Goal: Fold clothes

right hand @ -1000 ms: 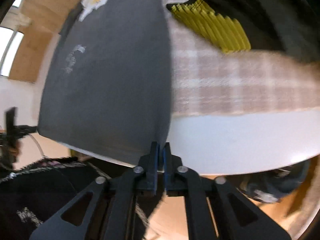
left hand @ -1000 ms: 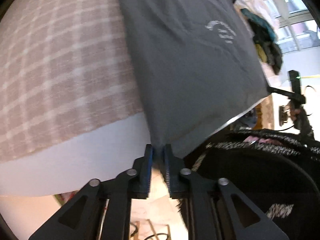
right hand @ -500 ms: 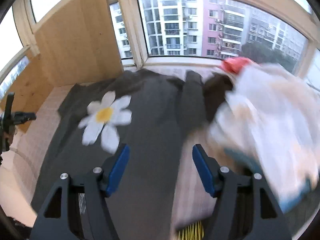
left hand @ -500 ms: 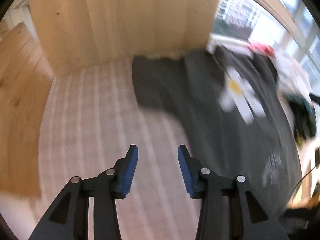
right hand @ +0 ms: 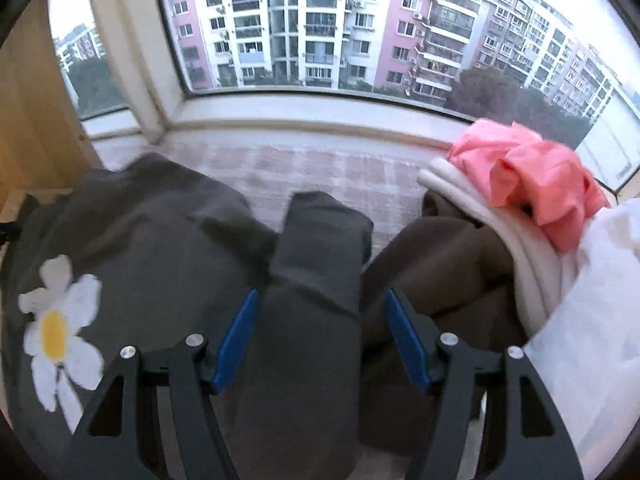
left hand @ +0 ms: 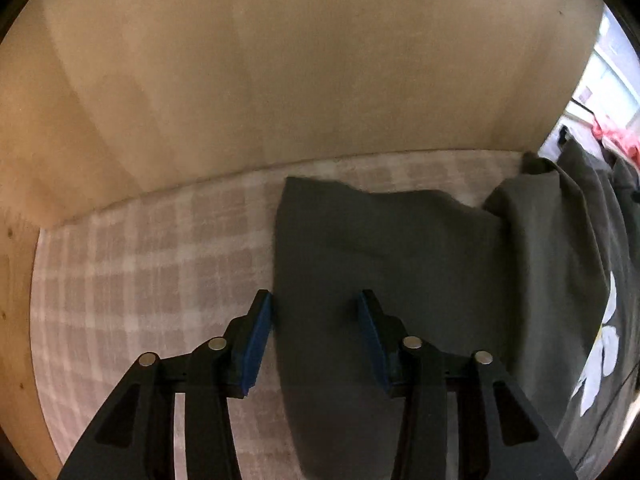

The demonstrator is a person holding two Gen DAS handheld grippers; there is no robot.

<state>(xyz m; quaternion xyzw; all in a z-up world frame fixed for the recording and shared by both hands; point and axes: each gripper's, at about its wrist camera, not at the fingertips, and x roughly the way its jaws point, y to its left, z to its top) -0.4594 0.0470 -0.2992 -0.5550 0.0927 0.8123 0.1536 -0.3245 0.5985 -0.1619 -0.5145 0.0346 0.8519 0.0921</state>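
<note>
A dark grey sweatshirt (left hand: 400, 248) with a white daisy print (right hand: 60, 332) lies spread on a pink checked cloth (left hand: 140, 272). In the left wrist view my left gripper (left hand: 316, 332) is open just above one sleeve, which runs between its blue pads (left hand: 256, 332). In the right wrist view my right gripper (right hand: 320, 336) is open over the other sleeve (right hand: 316, 272), whose cuff end lies past the fingertips. Neither gripper holds anything.
A wooden wall (left hand: 280, 60) stands behind the cloth on the left. A window sill (right hand: 320, 116) runs along the back. A pile of clothes lies at the right: brown (right hand: 448, 264), cream (right hand: 520, 260), pink (right hand: 528, 176) and white (right hand: 600, 320).
Both grippers let go of the sweatshirt's bottom edge, opened, and swung up and forward to the two sleeves. The sweatshirt now lies flat on the cloth.
</note>
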